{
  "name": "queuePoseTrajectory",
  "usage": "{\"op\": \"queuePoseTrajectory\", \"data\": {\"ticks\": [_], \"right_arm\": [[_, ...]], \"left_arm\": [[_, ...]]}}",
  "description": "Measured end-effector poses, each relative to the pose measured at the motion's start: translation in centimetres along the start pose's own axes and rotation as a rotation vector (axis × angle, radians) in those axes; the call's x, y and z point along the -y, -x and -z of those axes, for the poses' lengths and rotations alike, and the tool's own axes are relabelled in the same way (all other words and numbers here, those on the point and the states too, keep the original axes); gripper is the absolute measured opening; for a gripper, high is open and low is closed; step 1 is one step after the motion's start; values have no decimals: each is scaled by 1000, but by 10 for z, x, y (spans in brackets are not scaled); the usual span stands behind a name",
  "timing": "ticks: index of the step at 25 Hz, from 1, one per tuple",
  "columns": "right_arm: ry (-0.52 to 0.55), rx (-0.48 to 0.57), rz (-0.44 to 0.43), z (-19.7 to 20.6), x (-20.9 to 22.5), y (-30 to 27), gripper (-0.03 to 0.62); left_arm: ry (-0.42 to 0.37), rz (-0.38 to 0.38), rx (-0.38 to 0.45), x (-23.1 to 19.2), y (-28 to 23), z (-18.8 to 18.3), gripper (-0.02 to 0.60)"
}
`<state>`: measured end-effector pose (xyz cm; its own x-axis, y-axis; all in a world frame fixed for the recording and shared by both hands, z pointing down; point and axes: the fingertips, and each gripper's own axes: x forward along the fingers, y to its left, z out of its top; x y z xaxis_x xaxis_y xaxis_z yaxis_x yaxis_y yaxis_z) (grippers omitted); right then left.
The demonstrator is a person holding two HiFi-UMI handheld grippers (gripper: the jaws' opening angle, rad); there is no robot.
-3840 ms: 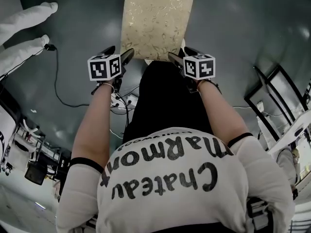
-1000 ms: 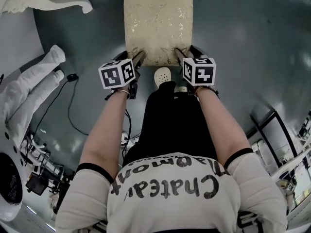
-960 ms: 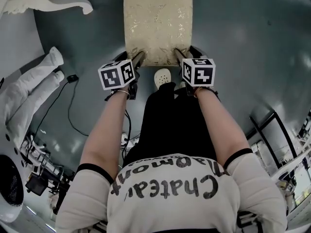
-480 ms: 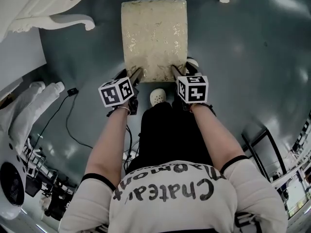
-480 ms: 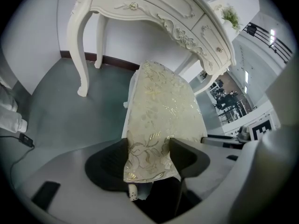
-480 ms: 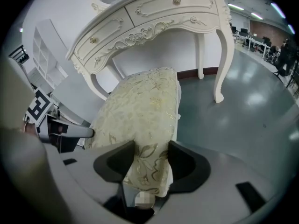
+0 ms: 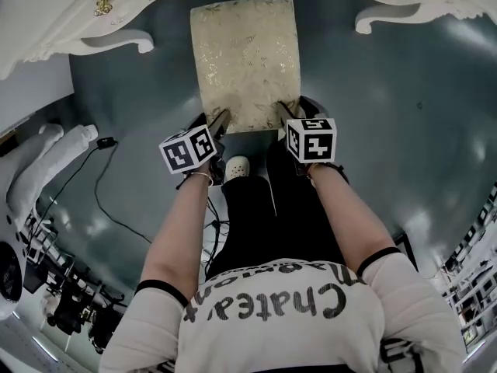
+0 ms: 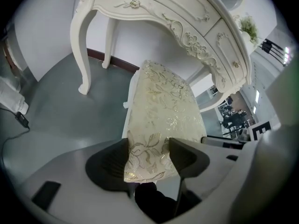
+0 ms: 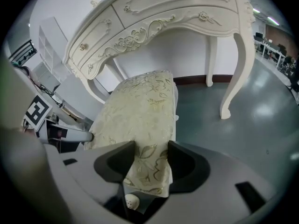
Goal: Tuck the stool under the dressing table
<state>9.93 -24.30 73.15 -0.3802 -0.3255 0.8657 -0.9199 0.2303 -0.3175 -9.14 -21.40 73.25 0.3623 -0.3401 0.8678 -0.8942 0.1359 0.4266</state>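
The stool [image 7: 245, 61] has a cream seat with a gold leaf pattern and stands on the grey floor, its far end at the front edge of the white carved dressing table [image 7: 46, 22]. My left gripper [image 7: 217, 119] is shut on the seat's near left corner, and my right gripper [image 7: 283, 113] on its near right corner. In the left gripper view the seat fabric [image 8: 166, 111] fills the gap of the left gripper [image 8: 148, 153], below the table's drawers [image 8: 154, 8]. The right gripper view shows the right gripper [image 9: 150, 160] pinching the seat [image 9: 140, 111] the same way, under the table [image 9: 177, 13].
The table's curved legs [image 7: 116, 41] [image 7: 380, 18] stand either side of the stool. The person's white shoe [image 7: 235, 166] is just behind the seat. A black cable [image 7: 101, 200] and white padded limbs [image 7: 31, 173] lie at left; equipment clutter sits lower left.
Both grippers and the stool have moved forward toward the dressing table. The table's front edge and legs have come into view at the top, and the person has stepped after the stool.
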Motion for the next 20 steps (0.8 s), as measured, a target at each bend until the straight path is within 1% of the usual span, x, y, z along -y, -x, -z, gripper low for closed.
{"op": "queuePoseTrajectory", "data": {"ticks": [5, 8, 14, 20], "right_arm": [[55, -32, -17, -32, 25, -2, 238], [64, -32, -20, -42, 36, -7, 238], [32, 15, -60, -65, 36, -19, 238], [6, 118, -60, -100, 42, -30, 235]], "left_arm": [[63, -3, 4, 24, -14, -14, 287], [81, -12, -1, 31, -23, -20, 287], [52, -27, 31, 26, -32, -51, 284], [18, -2, 152, 28, -42, -89, 284]]}}
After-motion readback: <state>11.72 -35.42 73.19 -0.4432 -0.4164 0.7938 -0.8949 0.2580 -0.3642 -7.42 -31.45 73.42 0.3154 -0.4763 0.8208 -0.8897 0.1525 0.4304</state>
